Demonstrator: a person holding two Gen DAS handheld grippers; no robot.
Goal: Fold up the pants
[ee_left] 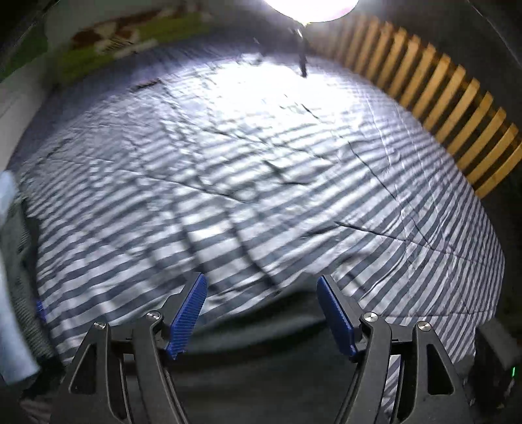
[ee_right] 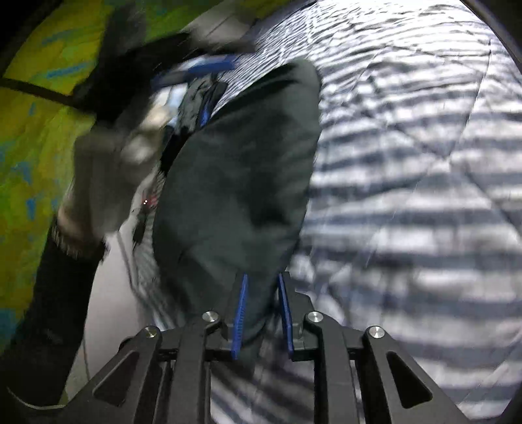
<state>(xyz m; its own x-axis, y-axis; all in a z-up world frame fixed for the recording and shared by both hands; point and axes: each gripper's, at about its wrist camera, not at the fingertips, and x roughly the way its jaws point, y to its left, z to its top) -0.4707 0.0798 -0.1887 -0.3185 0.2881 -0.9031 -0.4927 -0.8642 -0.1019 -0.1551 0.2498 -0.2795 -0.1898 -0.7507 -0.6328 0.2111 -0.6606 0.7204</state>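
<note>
Across the striped quilt lay the dark pants, stretched away from the right gripper, whose pads stood narrowly apart with a fold of the cloth between them; whether they pinched it could not be told for certain. The left gripper stood wide open and empty above the quilt, a dark strip of cloth just below its jaws. A slatted frame bordered the bed, a lamp glared above, and a yellow-green cover lay beside it. Judgement: the fold was under way. To do it well, the open gripper should take the opposite edge squarely, and both should keep the cloth taut and lay it flat.
</note>
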